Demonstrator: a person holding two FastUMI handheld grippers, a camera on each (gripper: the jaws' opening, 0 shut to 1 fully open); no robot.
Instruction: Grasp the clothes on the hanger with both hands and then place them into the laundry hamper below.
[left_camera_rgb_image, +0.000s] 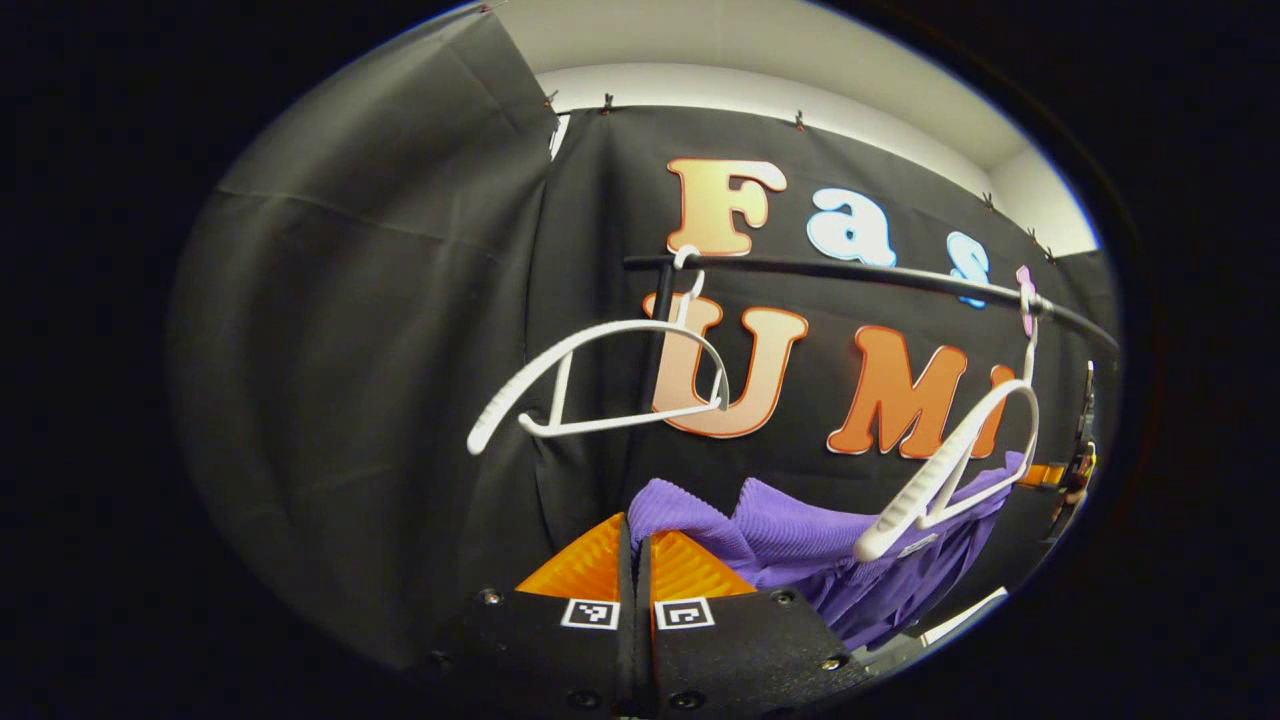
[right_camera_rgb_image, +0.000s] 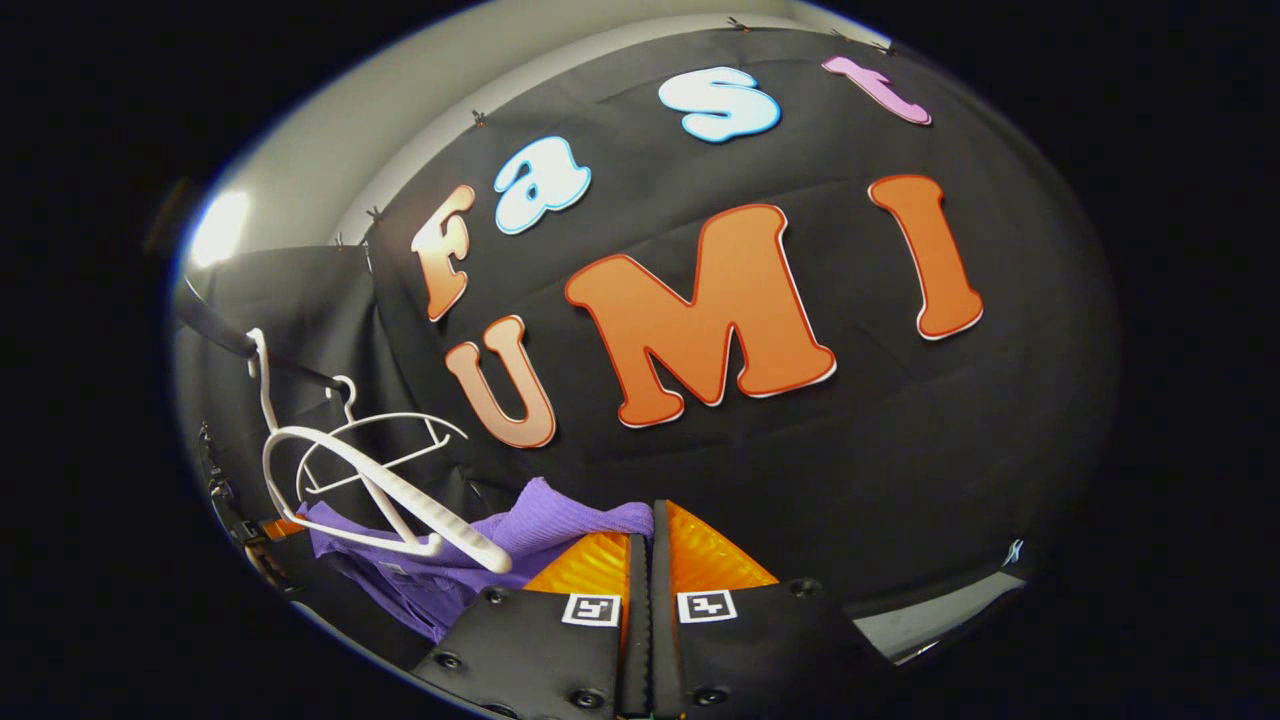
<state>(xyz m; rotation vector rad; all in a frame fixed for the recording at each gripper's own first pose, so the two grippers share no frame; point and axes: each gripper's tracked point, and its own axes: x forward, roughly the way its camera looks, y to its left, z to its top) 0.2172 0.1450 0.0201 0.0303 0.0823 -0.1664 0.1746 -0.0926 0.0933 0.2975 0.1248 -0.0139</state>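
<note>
A purple ribbed garment (left_camera_rgb_image: 800, 545) stretches between my two grippers, sagging below a white hanger (left_camera_rgb_image: 945, 470) that tilts against it. In the left gripper view my left gripper (left_camera_rgb_image: 635, 530) is shut, with a fold of the garment pinched at its fingertips. In the right gripper view my right gripper (right_camera_rgb_image: 645, 522) is shut too, and the purple garment (right_camera_rgb_image: 450, 565) bunches at its tips and runs off to the left. The tilted white hanger (right_camera_rgb_image: 400, 500) lies across the cloth there. My right gripper (left_camera_rgb_image: 1055, 475) also appears small at the garment's far end.
A black rail (left_camera_rgb_image: 860, 272) runs across in front of the black cloth wall. A bare white hanger (left_camera_rgb_image: 610, 385) hangs from it to the left of the garment. The rail (right_camera_rgb_image: 215, 325) and both hangers crowd the left edge of the right gripper view.
</note>
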